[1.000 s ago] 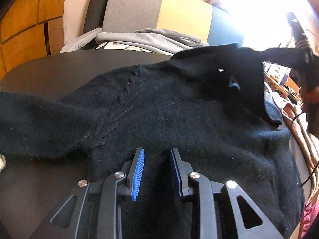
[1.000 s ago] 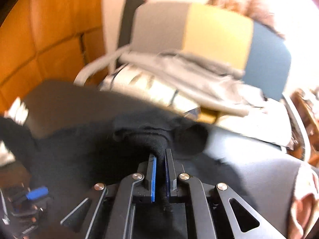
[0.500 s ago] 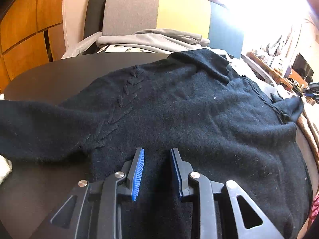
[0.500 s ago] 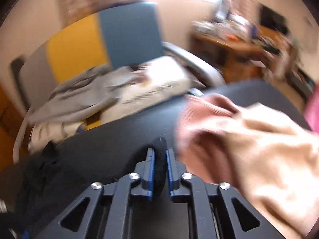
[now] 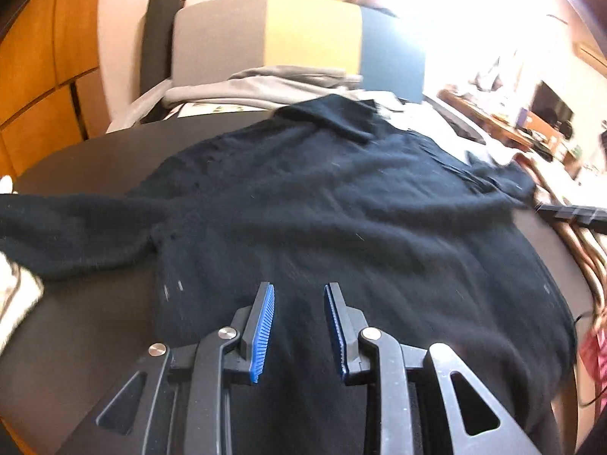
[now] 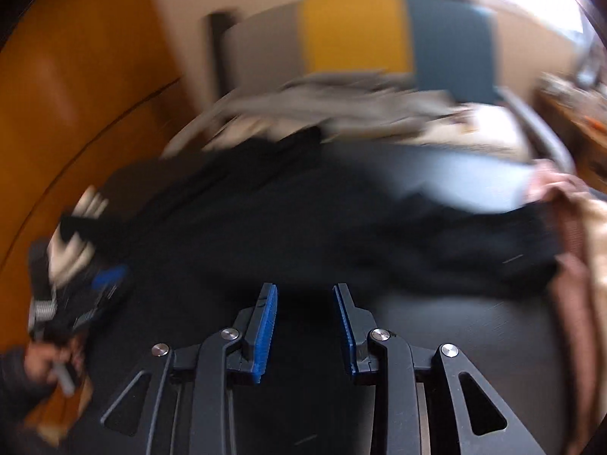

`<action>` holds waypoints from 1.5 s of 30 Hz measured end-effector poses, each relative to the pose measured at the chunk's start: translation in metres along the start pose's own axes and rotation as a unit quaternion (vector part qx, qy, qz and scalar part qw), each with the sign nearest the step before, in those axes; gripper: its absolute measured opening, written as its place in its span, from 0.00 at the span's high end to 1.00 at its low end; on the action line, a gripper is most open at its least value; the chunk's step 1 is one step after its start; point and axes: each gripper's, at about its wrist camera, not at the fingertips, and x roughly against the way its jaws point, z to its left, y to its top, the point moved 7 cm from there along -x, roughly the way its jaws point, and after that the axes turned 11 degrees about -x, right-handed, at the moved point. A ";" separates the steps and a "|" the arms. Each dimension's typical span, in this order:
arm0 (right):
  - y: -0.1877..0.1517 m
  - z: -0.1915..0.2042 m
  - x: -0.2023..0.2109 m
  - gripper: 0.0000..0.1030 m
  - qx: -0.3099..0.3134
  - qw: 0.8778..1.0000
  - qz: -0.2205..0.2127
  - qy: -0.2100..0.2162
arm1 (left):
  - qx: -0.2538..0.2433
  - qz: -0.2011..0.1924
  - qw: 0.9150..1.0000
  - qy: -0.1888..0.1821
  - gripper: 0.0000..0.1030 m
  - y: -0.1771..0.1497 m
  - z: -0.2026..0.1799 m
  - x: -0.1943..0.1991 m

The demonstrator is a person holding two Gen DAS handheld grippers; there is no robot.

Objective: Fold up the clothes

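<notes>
One black knitted sweater [image 5: 341,220] — fuzzy, soft-edged — is spread flat over the dark round table [image 5: 68,333], one sleeve trailed to the left edge of the frame. The left gripper [image 5: 299,326] is held spread above its hem, nothing pinched. The right gripper [image 6: 305,328] is likewise spread and empty — its view is blurred. Two blue ribbed pads are carried by each.

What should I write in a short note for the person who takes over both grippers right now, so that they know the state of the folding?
Left gripper: open, empty, low over the hem end of the black sweater.
Right gripper: open, empty, above the table beside the sweater.
Sweater: spread flat on the dark table, collar on the far side, one sleeve stretched out to the left.
Done: garment laid out.
Left: every fold; none is visible yet. The right view is blurred.
</notes>
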 end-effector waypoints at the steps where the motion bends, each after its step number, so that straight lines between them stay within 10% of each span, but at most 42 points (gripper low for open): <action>1: -0.016 0.005 -0.004 0.70 0.011 1.000 0.014 -0.010 | -0.011 0.003 1.000 0.001 0.74 -0.006 -0.003 0.003; 9: -0.125 0.001 0.005 0.69 0.020 0.995 0.071 -0.068 | -0.092 -0.004 0.996 0.003 0.67 -0.048 -0.001 0.014; 18: -0.168 -0.001 0.036 0.68 0.011 0.990 0.105 -0.090 | -0.107 0.026 0.993 -0.041 0.67 -0.043 0.007 0.016; 23: -0.160 0.008 0.029 0.68 0.037 0.983 0.155 -0.091 | -0.058 0.007 0.997 -0.051 0.67 -0.020 0.034 0.028; 29: -0.075 0.024 0.017 0.61 0.017 0.996 0.075 -0.042 | -0.077 -0.020 0.996 -0.036 0.67 0.034 0.040 0.011; 31: -0.050 0.030 0.003 0.49 0.013 0.998 0.055 -0.032 | -0.041 -0.023 0.995 -0.087 0.67 0.057 0.037 -0.001; 34: -0.014 0.043 -0.022 0.42 -0.004 1.000 0.031 -0.005 | 0.046 -0.016 0.985 -0.166 0.61 0.095 0.042 -0.041; 38: 0.033 0.049 -0.054 0.38 -0.004 1.000 -0.015 -0.004 | 0.162 -0.006 0.950 -0.267 0.53 0.148 0.050 -0.093; 45: 0.062 0.003 -0.114 0.36 -0.001 0.996 -0.020 -0.088 | 0.256 0.022 0.923 -0.287 0.51 0.196 0.061 -0.177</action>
